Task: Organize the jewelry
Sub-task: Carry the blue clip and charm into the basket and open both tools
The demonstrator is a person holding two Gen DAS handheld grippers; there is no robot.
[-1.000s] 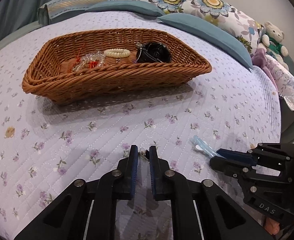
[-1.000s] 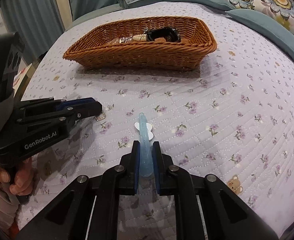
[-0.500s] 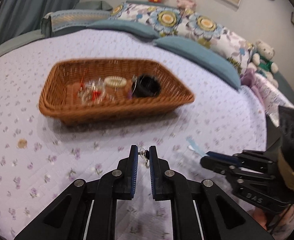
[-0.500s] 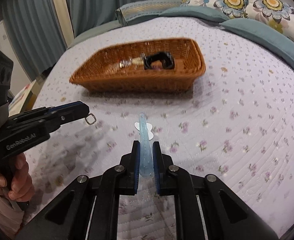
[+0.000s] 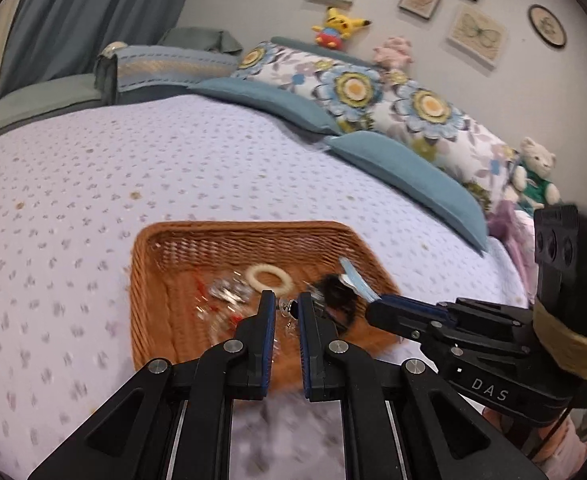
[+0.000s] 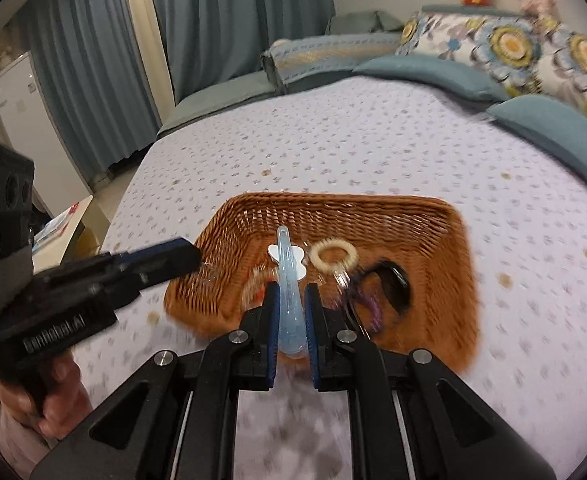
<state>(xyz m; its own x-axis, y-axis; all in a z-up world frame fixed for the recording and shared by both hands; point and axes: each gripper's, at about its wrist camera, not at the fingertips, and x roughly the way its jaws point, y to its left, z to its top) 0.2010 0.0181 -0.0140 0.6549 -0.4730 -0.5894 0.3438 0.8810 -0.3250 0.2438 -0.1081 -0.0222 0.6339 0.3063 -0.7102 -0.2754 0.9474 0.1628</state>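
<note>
Wicker, brown, rectangular basket (image 6: 433, 216) sits on lilac floral quilt (image 5: 73, 184). Both grippers w/ tips above it. Right gripper (image 6: 292, 300) fingers narrow, clamped on pale-blue translucent hair clip w/ white bow (image 6: 287, 268), clip pointing fwd over basket interior. Left gripper (image 5: 283, 312) fingers narrow, pinching small silver ring trinket (image 5: 287, 309) over basket. Inside basket: cream beaded bracelet (image 6: 333, 255), black hair scrunchie (image 6: 391, 286), blurred silver/red pieces (image 5: 223, 296).

left gripper (image 5: 282, 309), right gripper (image 6: 290, 303), both clamped
</note>
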